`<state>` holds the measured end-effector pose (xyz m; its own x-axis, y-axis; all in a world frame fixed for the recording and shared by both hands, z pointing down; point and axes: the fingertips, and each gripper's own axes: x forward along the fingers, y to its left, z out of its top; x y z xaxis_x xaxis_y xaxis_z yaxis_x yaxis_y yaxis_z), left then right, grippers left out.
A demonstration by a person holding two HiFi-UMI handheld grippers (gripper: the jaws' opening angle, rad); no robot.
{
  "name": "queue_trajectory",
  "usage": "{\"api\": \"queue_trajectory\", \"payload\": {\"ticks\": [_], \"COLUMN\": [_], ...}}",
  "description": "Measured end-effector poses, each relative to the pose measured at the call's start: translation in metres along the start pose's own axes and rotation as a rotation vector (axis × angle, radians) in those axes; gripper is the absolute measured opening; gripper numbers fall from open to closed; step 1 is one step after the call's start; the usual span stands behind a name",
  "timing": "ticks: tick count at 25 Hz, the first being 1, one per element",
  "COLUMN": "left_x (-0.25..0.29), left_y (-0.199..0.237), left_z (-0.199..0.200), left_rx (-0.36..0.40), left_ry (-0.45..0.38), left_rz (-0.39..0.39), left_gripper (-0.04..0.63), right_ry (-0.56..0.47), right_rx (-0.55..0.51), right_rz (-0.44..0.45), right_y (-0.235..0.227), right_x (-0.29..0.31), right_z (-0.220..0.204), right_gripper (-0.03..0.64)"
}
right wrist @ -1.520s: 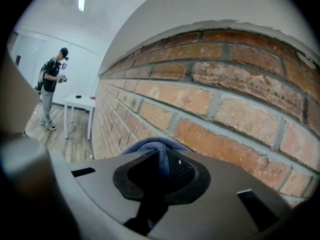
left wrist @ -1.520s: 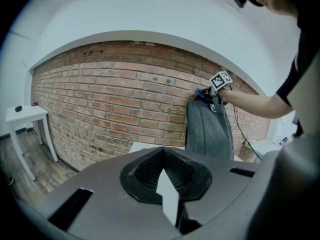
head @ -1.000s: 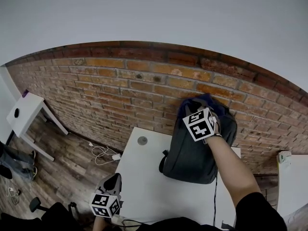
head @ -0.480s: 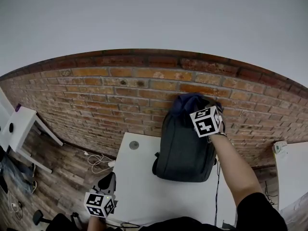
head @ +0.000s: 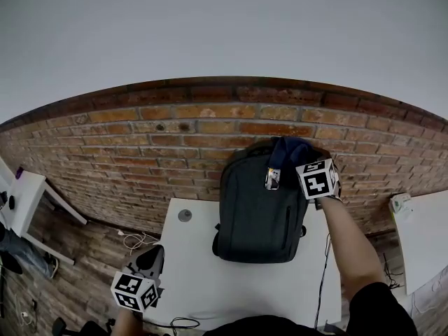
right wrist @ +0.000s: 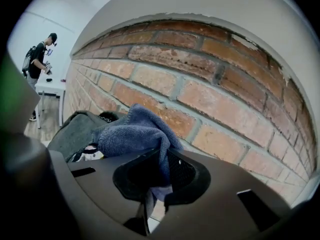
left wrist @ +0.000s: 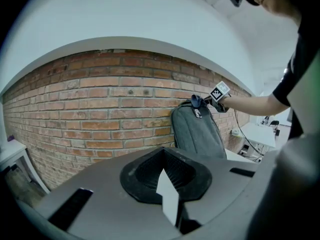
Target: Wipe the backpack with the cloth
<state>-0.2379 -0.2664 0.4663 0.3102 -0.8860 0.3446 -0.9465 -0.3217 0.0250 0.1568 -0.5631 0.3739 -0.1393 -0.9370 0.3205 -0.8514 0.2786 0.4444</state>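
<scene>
A dark grey backpack (head: 255,212) stands upright on the white table (head: 210,278), leaning against the brick wall. A blue cloth (head: 288,149) is draped over its top. My right gripper (head: 306,161) is at the backpack's top right corner, shut on the cloth. In the right gripper view the cloth (right wrist: 135,134) bunches out of the right gripper (right wrist: 155,184) over the backpack (right wrist: 75,131). My left gripper (head: 152,256) hangs low off the table's left edge, shut and holding nothing. From the left gripper (left wrist: 167,194) the backpack (left wrist: 197,131) shows far off.
The brick wall (head: 140,145) runs behind the table. A round grommet (head: 185,215) sits in the table's left part. Cables (head: 133,240) lie on the wood floor. Other white tables stand at the right (head: 420,236) and far left (head: 17,194). A person (right wrist: 37,59) stands far off.
My right gripper has drawn the cloth rightward along the backpack's top, from its middle to its right corner. The left gripper stays low at the left.
</scene>
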Motion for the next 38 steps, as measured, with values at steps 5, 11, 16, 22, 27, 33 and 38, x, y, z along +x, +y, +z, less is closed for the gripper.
{"api": "queue_trajectory", "payload": {"ticks": [5,11,16,22,27,33,38], "left_x": [-0.003,-0.006,-0.003,0.003,0.011,0.015,0.017], "left_y": [0.004,-0.002,-0.008,-0.014,-0.024,-0.029,-0.032], "left_z": [0.029,0.045,0.046,0.053,0.055,0.053,0.047], "left_rx": [0.007,-0.019,-0.027,-0.030,-0.025,-0.026,-0.027], "left_ry": [-0.027,-0.070,-0.074,-0.099,-0.094,-0.085,-0.066], "left_rz": [0.001,0.006,0.004,0.011,-0.014,-0.024,-0.030], "left_gripper": [-0.003,-0.003,-0.003,-0.003,-0.003,-0.003,-0.003], "right_ry": [0.027,0.059,0.054,-0.001,0.031,0.086,0.137], "right_rx": [0.037,0.059,0.073,0.150,0.162,0.205,0.242], "right_rz": [-0.020,-0.021,-0.021,0.026,0.048,0.072,0.099], "right_y": [-0.017,-0.024,-0.023,-0.017,-0.007,0.016,0.039], "right_x": [-0.004,-0.006,-0.012,-0.025,-0.031,-0.036,-0.042], "right_z": [-0.023,-0.047,-0.064,-0.082,-0.114,-0.153,-0.188], "right_gripper": [0.035,0.035,0.035,0.035,0.035,0.035,0.034]}}
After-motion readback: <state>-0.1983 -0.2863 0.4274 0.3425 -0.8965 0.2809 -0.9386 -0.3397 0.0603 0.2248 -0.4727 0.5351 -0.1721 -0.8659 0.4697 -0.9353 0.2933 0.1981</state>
